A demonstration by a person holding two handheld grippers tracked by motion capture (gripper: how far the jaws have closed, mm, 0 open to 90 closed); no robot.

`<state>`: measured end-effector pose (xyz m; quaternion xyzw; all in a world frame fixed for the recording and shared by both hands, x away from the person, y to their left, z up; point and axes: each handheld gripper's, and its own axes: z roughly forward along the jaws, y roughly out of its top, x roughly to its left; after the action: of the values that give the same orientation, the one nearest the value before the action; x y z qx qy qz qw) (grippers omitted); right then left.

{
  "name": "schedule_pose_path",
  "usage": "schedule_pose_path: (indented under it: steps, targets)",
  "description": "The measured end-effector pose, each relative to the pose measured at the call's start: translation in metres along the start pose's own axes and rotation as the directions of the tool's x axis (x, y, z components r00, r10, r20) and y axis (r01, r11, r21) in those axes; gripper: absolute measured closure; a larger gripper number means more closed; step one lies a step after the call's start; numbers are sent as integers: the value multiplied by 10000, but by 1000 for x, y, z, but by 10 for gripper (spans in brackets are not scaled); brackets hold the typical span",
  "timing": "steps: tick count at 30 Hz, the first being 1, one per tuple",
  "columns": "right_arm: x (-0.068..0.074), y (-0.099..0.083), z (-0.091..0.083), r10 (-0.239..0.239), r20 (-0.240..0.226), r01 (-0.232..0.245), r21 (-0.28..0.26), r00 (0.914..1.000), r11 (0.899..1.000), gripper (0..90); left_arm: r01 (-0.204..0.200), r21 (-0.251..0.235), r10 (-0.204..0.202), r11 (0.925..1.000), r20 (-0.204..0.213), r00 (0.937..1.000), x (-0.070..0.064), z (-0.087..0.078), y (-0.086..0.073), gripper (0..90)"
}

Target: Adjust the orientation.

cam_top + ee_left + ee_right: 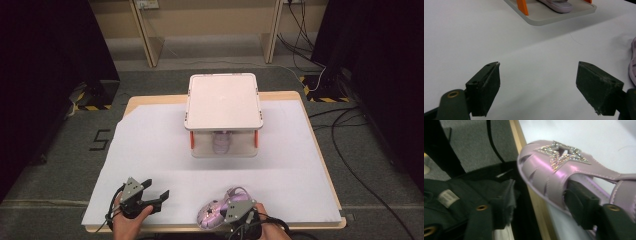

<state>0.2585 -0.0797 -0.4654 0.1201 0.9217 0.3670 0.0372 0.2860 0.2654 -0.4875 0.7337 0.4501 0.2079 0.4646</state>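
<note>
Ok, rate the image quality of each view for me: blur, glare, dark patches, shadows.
High view: sharp and evenly lit on the table, black at both side edges, soft shadow under the white shelf. Left gripper view: the left gripper is crisp, the bright sheet nearly washed out. Right gripper view: soft throughout, with glare streaks on the purple sandal and its star glinting.

The sandal [564, 170] is glossy lilac with a glittering star [561, 153]; matt white paper [536, 57] covers the wooden desk [150, 100]; the rack [223, 100] looks like smooth plastic.

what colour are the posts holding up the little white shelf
Orange. The posts of the shelf show in the high view, and one shows best, close up, in the left gripper view.
</note>
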Motion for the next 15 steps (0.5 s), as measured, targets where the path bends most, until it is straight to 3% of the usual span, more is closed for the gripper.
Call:
schedule_pose_path:
  steps: [1,4,6,9,11,15]
  targets:
    - [-1,-3,5,-259,513,266,-128,9983,9996,572,-5,42,5,10000,5,10000,-1,0,0,193]
    - [-5,0,2,-195,431,214,-450,9989,9988,664,-26,41,26,10000,6,10000,0,0,0,193]
    - [-5,0,5,-315,372,340,-678,9988,9971,698,6,18,-6,10000,22,10000,-1,1,0,193]
    - [-1,2,6,-850,705,906,-807,9939,9926,753,-3,7,3,10000,50,10000,-1,1,0,194]
    - [-2,3,7,-1110,1222,1212,-797,9863,9894,806,7,24,-7,10000,45,10000,-1,1,0,195]
    - [-18,6,7,-875,1774,1052,-928,9802,9901,807,-9,39,9,10000,45,10000,0,1,0,195]
